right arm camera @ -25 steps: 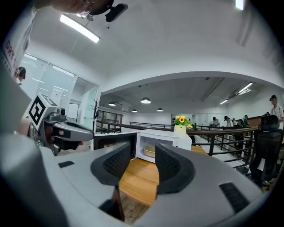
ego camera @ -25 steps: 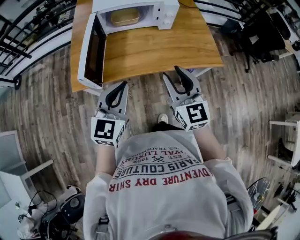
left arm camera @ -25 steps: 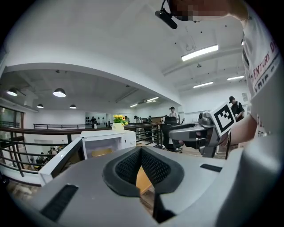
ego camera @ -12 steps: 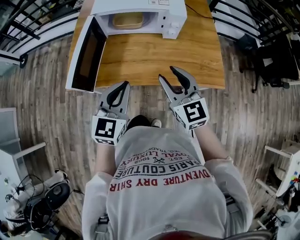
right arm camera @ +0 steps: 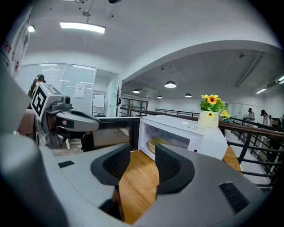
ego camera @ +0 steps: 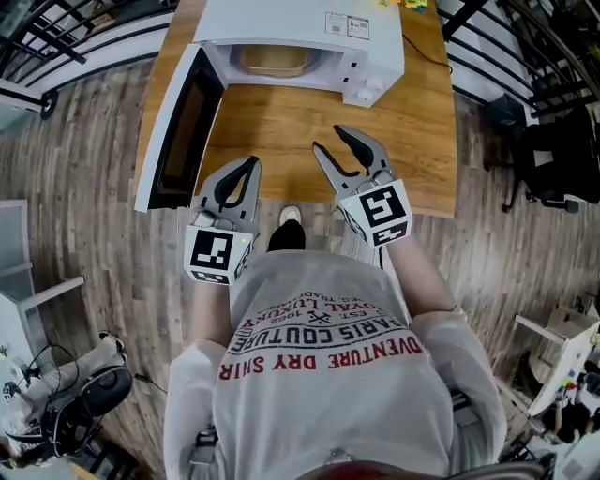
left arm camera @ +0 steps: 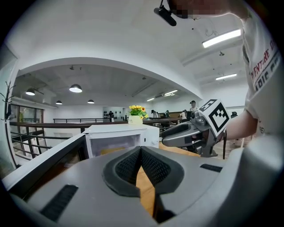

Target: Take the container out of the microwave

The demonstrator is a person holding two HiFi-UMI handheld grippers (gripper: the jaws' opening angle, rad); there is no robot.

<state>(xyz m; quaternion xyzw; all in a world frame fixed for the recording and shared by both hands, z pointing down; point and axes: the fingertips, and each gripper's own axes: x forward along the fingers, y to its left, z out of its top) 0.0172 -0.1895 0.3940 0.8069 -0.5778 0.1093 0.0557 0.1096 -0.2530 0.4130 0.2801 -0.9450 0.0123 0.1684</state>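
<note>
The tan round container sits inside the open white microwave at twelve o'clock. The left gripper is pressed together, the right gripper spread and empty. Reaching in, the left gripper could clip the dark-windowed door at ten o'clock.

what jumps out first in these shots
A white microwave stands at the far end of the wooden table, its door swung wide to the left, with a tan container inside. Closer in, two grippers hang over the table's near edge: the left gripper shut, the right gripper open.
</note>
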